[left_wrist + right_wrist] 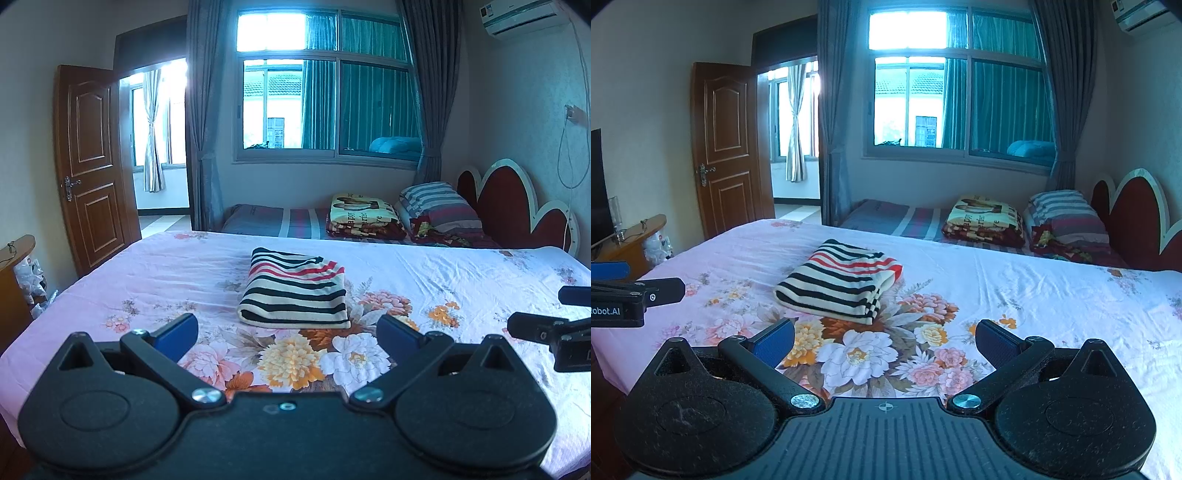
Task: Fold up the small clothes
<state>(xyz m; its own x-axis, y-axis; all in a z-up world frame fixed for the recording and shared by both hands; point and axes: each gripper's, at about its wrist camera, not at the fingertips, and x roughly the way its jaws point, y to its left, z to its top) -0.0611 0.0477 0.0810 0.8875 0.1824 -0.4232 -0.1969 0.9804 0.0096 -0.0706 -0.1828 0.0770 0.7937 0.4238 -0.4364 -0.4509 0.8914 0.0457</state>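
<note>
A striped garment, cream with black and red stripes, lies folded into a compact rectangle on the pink floral bed sheet. It also shows in the right wrist view. My left gripper is open and empty, held just short of the garment's near edge. My right gripper is open and empty, a little nearer than the garment and to its right. The right gripper's fingers show at the right edge of the left wrist view; the left gripper's fingers show at the left edge of the right wrist view.
A second bed behind holds a folded blanket and striped pillow by a red headboard. A wooden door stands open at left. A wooden cabinet with a TV stands left of the bed.
</note>
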